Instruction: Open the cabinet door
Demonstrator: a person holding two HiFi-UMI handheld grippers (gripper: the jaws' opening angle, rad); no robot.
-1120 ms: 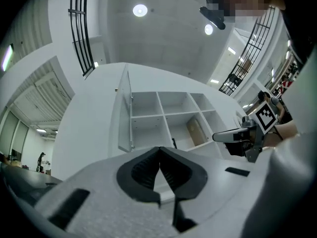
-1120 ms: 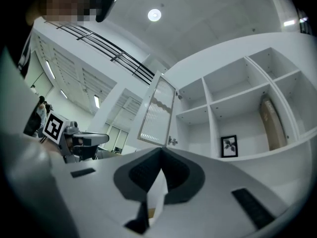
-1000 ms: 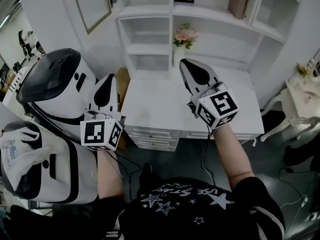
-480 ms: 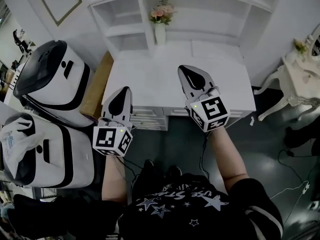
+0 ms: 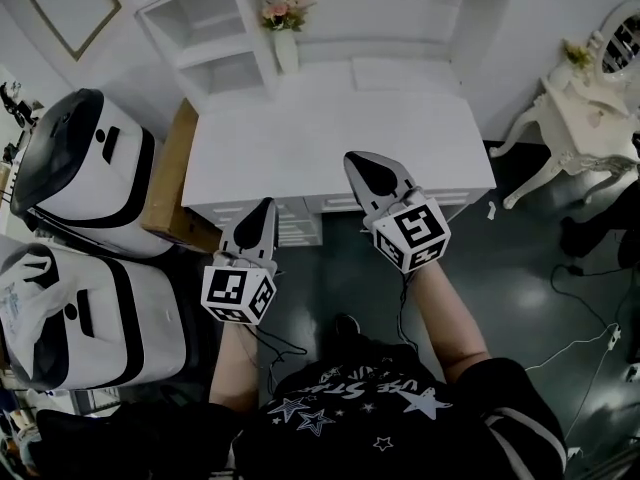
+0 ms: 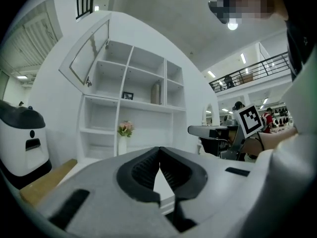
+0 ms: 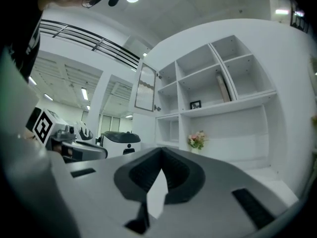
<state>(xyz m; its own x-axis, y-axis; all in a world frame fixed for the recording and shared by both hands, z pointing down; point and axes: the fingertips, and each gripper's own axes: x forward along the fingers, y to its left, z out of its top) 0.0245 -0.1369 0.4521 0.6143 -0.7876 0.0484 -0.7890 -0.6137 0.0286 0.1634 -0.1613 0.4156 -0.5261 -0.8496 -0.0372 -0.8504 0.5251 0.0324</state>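
Observation:
The cabinet door (image 5: 62, 1), a framed glass panel, stands swung out from the upper left of the white shelf unit (image 5: 240, 28). It also shows in the left gripper view, where the cabinet door (image 6: 90, 52) tilts outward, and in the right gripper view as the cabinet door (image 7: 145, 87). My left gripper (image 5: 266, 205) is shut and empty, low in front of the desk's drawers (image 5: 300, 224). My right gripper (image 5: 357, 159) is shut and empty over the desk's front edge. Both point level at the shelves, far from the door. The left gripper (image 6: 159, 149) and right gripper (image 7: 161, 150) show jaws meeting at the tips.
A white desk (image 5: 330, 128) stands under the shelves with a flower vase (image 5: 284, 20) at its back. Two white-and-black machines (image 5: 88, 173) (image 5: 95, 318) and a wooden board (image 5: 172, 183) crowd the left. An ornate white table (image 5: 580, 93) is at right; cables (image 5: 590, 338) lie on the dark floor.
Both grippers have sunk and drawn back from over the desktop to its front edge. The shelves and door now sit farther off, higher in the head view.

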